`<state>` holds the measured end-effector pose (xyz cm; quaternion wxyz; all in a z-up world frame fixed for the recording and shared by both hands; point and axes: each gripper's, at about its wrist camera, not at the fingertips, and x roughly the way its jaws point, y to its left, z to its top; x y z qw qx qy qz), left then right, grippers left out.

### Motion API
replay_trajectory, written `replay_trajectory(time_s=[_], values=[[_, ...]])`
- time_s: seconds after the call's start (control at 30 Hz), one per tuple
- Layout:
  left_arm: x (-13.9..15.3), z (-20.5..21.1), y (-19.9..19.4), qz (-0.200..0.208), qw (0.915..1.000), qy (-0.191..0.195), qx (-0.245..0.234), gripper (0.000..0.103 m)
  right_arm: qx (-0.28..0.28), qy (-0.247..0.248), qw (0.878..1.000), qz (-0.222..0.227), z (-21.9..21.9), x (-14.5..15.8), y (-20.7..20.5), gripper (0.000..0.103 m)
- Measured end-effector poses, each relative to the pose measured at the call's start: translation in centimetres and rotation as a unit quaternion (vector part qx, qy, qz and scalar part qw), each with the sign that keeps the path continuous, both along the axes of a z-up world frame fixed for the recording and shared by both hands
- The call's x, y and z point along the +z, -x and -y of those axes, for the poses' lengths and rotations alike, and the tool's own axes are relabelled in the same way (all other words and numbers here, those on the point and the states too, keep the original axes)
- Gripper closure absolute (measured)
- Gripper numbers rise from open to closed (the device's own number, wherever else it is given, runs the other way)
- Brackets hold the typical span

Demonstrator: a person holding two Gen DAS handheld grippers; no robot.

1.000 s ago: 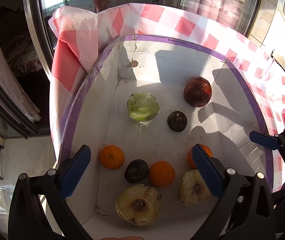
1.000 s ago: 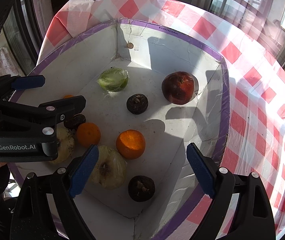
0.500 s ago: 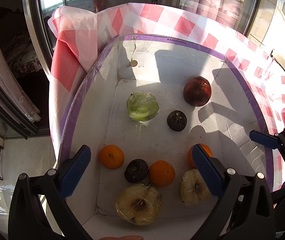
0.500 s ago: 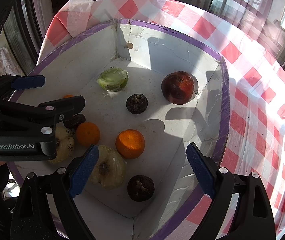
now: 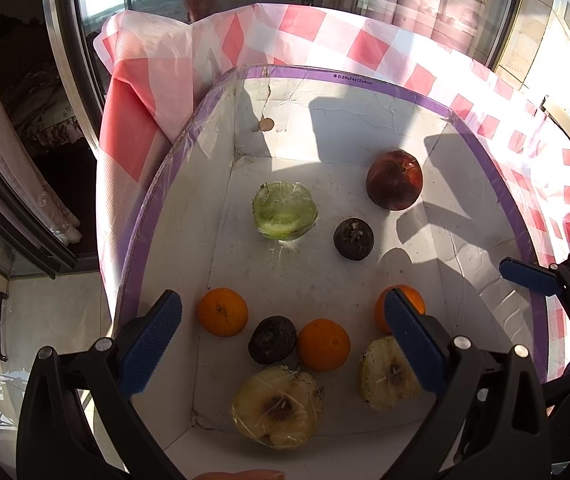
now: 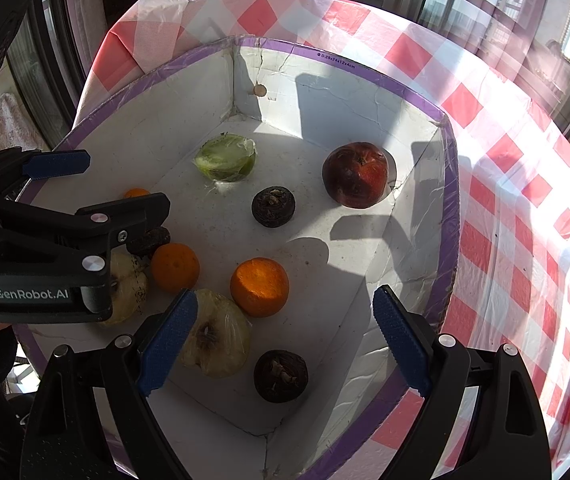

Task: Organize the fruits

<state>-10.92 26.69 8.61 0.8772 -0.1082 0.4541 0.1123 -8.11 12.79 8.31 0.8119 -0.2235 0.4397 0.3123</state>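
So both my grippers hang over the white box (image 5: 365,128) with the purple rim, which sits on a red-checked cloth (image 6: 497,168).

My left gripper (image 5: 281,336) has its jaws wide apart with nothing in them, over the near left part of the box. Going left to right in its view: an orange (image 5: 223,312), a small dark fruit (image 5: 272,340), a second orange (image 5: 323,345), and a third orange (image 5: 413,300) half hidden behind my finger. Nearest me are two wrapped apple halves, one (image 5: 277,406) in the middle and one (image 5: 385,376) to the right.

Further back sit a wrapped green half (image 5: 285,211), another dark fruit (image 5: 353,238) and a red apple (image 5: 394,185) at the far right.

My right gripper (image 6: 283,338) is also spread open and empty, over the near right corner, with a third dark fruit (image 6: 281,376) right below it.

All the fruit is in the box already but loosely mixed, so I honestly can't tell if it's sorted or about to be. If I do grab something, I'd go straight down on a round one with room around it, close gently, and keep off the cling wrap, since that stuff probably slips.
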Motion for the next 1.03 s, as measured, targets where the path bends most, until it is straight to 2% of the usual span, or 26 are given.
replay_trajectory(time_s=[0.5, 0.87, 0.97, 1.03], values=[[-0.28, -0.18, -0.39, -0.012, 0.9999, -0.004, -0.001, 0.002, 0.001, 0.003, 1.000, 0.003, 0.06, -0.04, -0.07, 0.016], [-0.29, -0.22, -0.39, -0.025, 0.9993, -0.019, 0.019, 0.005, 0.002, 0.004, 1.000, 0.008, -0.22, -0.11, 0.00, 0.016], [-0.12, -0.25, -0.27, -0.022, 0.9983, -0.024, 0.048, 0.005, 0.001, 0.000, 1.000, 0.010, -0.30, -0.07, 0.08, 0.016], [0.44, 0.31, -0.12, -0.020, 0.9955, -0.047, 0.080, 0.005, 0.002, -0.023, 1.000, 0.011, 0.19, 0.18, 0.10, 0.016]])
